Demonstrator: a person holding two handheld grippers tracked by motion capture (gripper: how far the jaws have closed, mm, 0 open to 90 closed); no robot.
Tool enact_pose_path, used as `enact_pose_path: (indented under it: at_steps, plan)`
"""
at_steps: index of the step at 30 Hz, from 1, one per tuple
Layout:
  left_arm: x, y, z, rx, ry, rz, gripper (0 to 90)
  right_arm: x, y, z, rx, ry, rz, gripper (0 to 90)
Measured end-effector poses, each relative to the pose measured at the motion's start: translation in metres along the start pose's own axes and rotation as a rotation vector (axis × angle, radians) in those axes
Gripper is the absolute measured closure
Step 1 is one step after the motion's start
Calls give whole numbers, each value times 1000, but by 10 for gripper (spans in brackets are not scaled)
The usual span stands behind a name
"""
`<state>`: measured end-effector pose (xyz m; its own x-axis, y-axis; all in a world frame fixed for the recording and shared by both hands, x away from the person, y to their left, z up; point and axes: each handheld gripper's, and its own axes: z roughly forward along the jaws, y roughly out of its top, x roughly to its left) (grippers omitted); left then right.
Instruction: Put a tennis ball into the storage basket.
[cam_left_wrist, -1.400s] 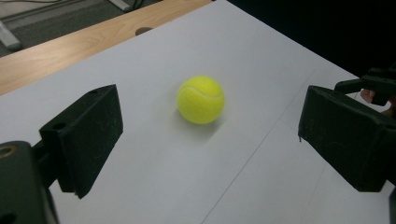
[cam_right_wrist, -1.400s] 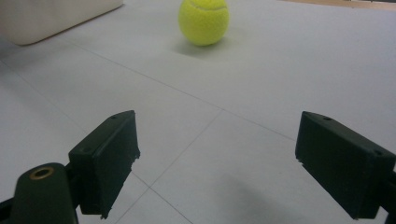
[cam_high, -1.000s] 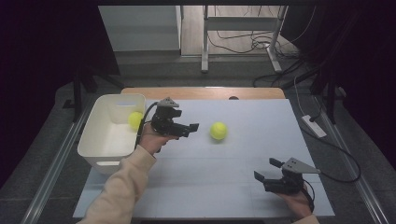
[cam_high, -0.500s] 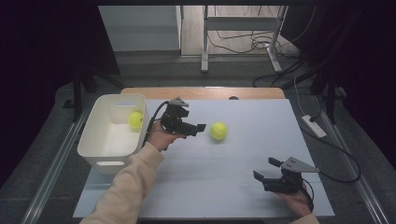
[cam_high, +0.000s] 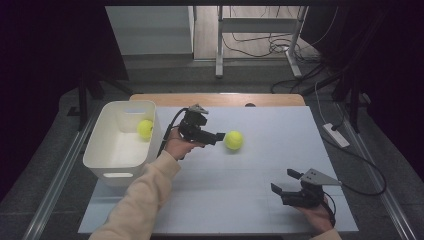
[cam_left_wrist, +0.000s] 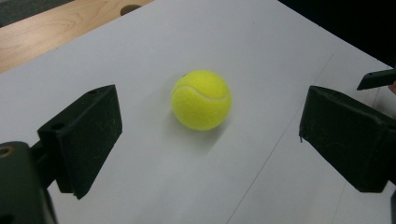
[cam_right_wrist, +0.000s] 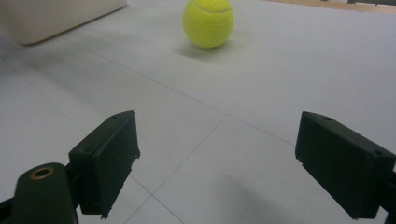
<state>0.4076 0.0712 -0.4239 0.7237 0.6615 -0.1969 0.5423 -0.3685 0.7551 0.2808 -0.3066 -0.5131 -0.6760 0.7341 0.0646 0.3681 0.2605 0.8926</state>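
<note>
While the ball (cam_high: 233, 140) lies free on the table (cam_high: 260, 200), the left gripper (cam_high: 218, 136) is held wide just beside it.

My wooden table (cam_high: 280, 99) carries a pale grey-white sheet (cam_high: 240, 200). On the sheet lie a fuzzy yellow tennis ball (cam_high: 233, 140) and, at its left edge, a white plastic bin (cam_high: 107, 162).

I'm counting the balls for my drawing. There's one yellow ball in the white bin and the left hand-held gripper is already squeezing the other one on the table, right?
Not quite. The left hand-held gripper is not squeezing the ball on the table: its jaws stand open with the ball lying free ahead of them, as the left gripper view shows. The rest is right: one yellow ball sits in the white bin.
</note>
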Motion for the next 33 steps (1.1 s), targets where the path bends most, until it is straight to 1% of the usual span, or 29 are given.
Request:
enact_pose_path:
  at_steps: [4, 10, 14, 20, 26, 33]
  plan:
    - [0, 3, 6, 14, -1, 7, 65, 1, 1, 1, 3, 2, -4, 131]
    - [1, 5, 11, 22, 1, 4, 62, 1, 2, 1, 0, 2, -7, 132]
    - [5, 5, 13, 32, 8, -2, 61, 1, 2, 1, -1, 2, -7, 132]
    - [11, 4, 19, 46, 15, -22, 61, 2, 2, 3, 1, 3, -11, 132]
    - [13, 5, 27, 55, 11, -31, 53, 2, 2, 3, 4, 5, -12, 131]
    - [12, 9, 37, 70, 2, -23, 45, 2, 2, 3, 5, 6, -9, 132]
